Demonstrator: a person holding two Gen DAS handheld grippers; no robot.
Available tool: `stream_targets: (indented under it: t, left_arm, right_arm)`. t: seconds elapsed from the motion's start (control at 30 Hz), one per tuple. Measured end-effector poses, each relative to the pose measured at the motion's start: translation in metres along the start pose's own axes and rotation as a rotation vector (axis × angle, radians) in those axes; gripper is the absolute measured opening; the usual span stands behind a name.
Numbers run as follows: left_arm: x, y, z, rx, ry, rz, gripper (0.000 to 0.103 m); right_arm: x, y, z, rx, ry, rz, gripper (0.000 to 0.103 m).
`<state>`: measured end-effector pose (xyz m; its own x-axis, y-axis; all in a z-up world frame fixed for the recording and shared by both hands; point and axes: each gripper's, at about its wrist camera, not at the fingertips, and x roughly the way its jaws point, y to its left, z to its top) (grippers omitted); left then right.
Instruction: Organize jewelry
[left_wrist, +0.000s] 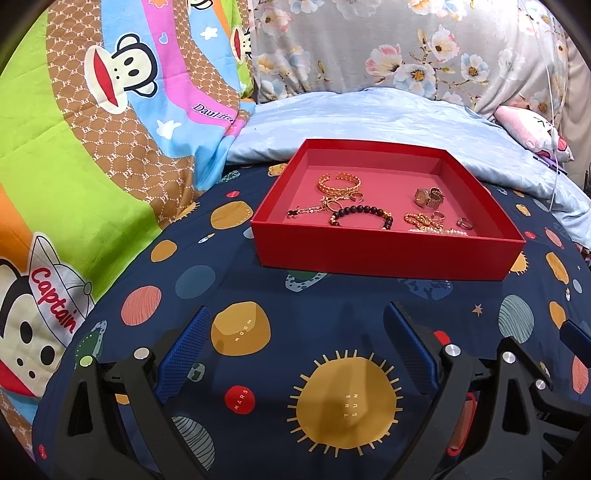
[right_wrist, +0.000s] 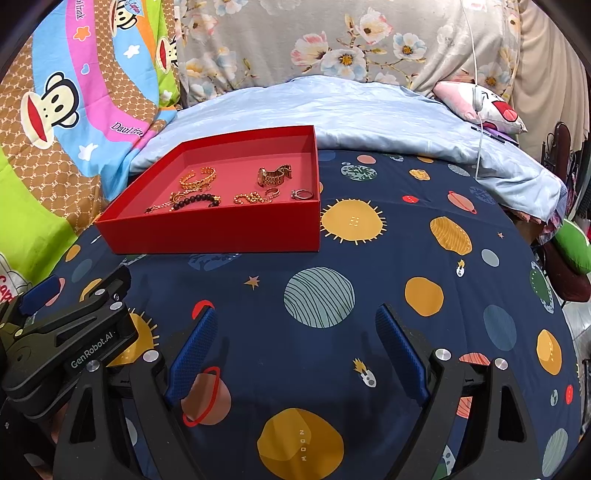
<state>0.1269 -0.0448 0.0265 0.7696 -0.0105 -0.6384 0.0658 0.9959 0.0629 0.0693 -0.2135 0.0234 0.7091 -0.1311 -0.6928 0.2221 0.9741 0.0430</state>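
Here, left gripper (left_wrist: 295, 347): blue ribbed pads spread wide, nothing between them, only the navy planet-print sheet (left_wrist: 332, 302) showing in the gap. It hangs low over the bed, short of the box. Right gripper (right_wrist: 295, 350): same posture, jaws standing wide apart, empty, over the same sheet. In the right wrist view the left gripper's black body sits at the lower left edge, just beside the right one; the two are near each other, side by side.

Beyond both, the red box (left_wrist: 388, 254) rests flat on the sheet, open-topped, shallow walls, pink floor. It lies straight ahead of the left gripper and off to the left of the right gripper.

All the jewelry is inside the box, loose on the floor:
- gold cuff bracelet (left_wrist: 340, 182), far left part of the floor
- gold watch (left_wrist: 428, 197), far right part, lying on its side
- dark bead bracelet (left_wrist: 364, 214), near the front wall, centre
- gold chain with a black clover charm (left_wrist: 306, 211), front left, just beside the beads
- gold chain (left_wrist: 419, 219), front right
- silver ring (left_wrist: 464, 222), near the right wall
- pearl strand (left_wrist: 439, 231), against the front wall, partly hidden by it

Behind the box: a pale blue quilt (left_wrist: 369, 118), then a grey floral cloth (left_wrist: 388, 44). Left: a monkey-print blanket (left_wrist: 110, 110). Far right: a pink-and-white pillow (left_wrist: 532, 136).
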Motion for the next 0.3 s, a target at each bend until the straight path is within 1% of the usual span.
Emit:
stream_targets:
  t: [0.23, 0.3]
  left_arm:
    - [-0.0014, -0.0002, 0.0000, 0.001, -0.007, 0.015, 0.091]
    - [-0.0015, -0.0008, 0.0001, 0.002, -0.005, 0.024, 0.091]
  right_arm:
    - [0.0001, -0.0001, 0.0000, -0.001, 0.000, 0.001, 0.086]
    - [0.0012, 0.0028, -0.0001, -0.008, 0.007, -0.050, 0.086]
